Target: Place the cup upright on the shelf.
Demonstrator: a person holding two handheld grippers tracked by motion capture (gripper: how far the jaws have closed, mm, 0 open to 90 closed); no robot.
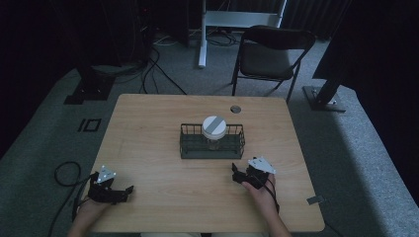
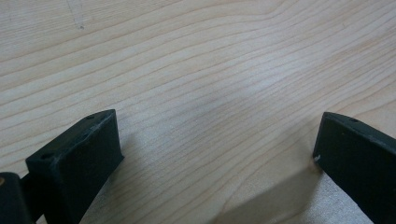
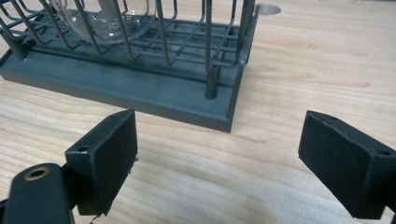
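Observation:
A dark green wire basket [image 1: 190, 147] stands in the middle of the wooden table [image 1: 148, 123]. Inside it is a clear glass jar [image 1: 213, 143] with a white lid crossed by a grey stripe [image 1: 214, 127]. My right gripper [image 1: 238, 174] rests just in front of the basket's right corner, open and holding nothing. In the right gripper view the basket [image 3: 140, 88] and the jar's glass base [image 3: 102, 21] sit close ahead of the spread gripper [image 3: 219, 149]. My left gripper [image 1: 123, 191] lies open near the front left edge, over bare wood [image 2: 215, 135].
A round cable hole [image 1: 235, 109] sits at the table's far edge. Behind the table are a folding chair [image 1: 269, 49], stand bases and cables on grey carpet. A looped cable [image 1: 66, 173] trails off the table's left side.

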